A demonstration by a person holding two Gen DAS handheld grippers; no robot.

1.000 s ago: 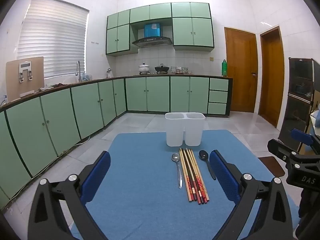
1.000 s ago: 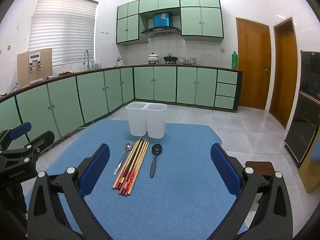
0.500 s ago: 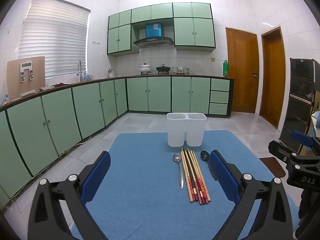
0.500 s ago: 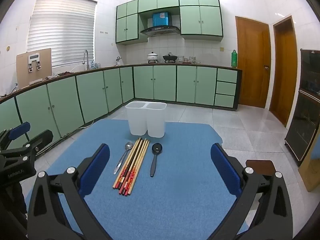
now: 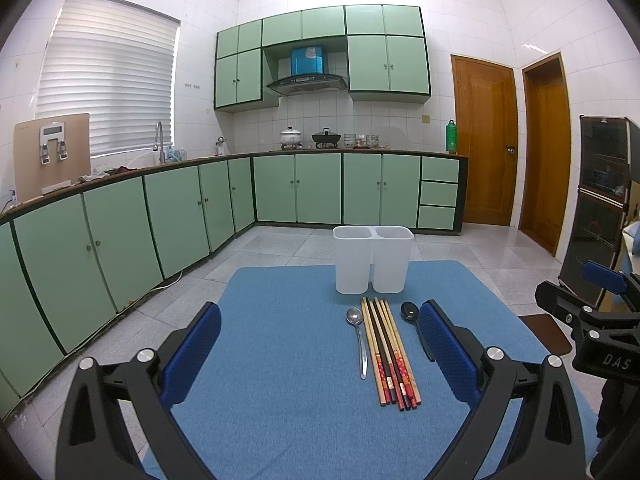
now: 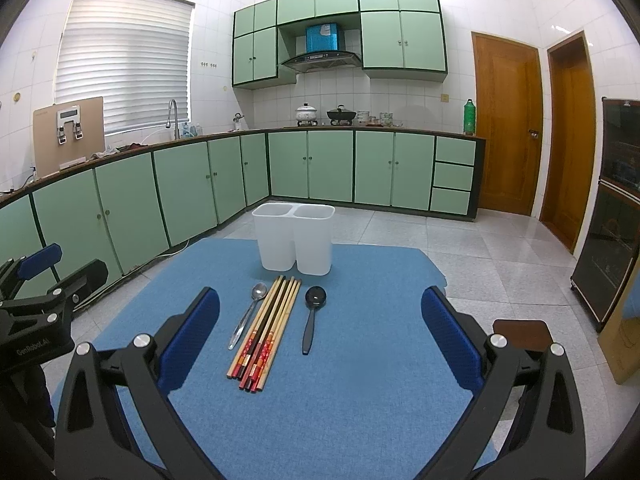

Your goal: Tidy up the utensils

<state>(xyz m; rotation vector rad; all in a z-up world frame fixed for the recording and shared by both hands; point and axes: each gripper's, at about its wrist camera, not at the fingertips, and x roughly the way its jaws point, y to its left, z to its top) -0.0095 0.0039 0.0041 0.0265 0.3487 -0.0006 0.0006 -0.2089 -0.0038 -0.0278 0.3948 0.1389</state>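
1. Barely anything is shifting since a second ago: both cameras are drifting only slightly, and the utensils are lying where they lay.
2. Covering the table, the blue mat (image 5: 280, 400) is serving as the work surface.
3. At the mat's far end, the white two-compartment holder (image 6: 294, 240) is standing upright, both compartments showing nothing inside, apparently waiting to receive the sorted utensils.
4. Hovering above the mat's near edge, the left gripper (image 5: 320, 356) is gaping wide and gripping nothing; the right gripper (image 6: 320, 340) is doing likewise, its jaws spread past the whole row of utensils.
5. Just before the holder, the bundle of chopsticks (image 6: 266, 334) is lying side by side, tips toward the holder, likely laid out for an easy pinch.
6. Right of the bundle, apart from it, the black spoon (image 6: 312, 316) is resting bowl-first toward the holder.
7. Left of the bundle, the metal spoon (image 6: 250, 314) is lying just beside the chopsticks.
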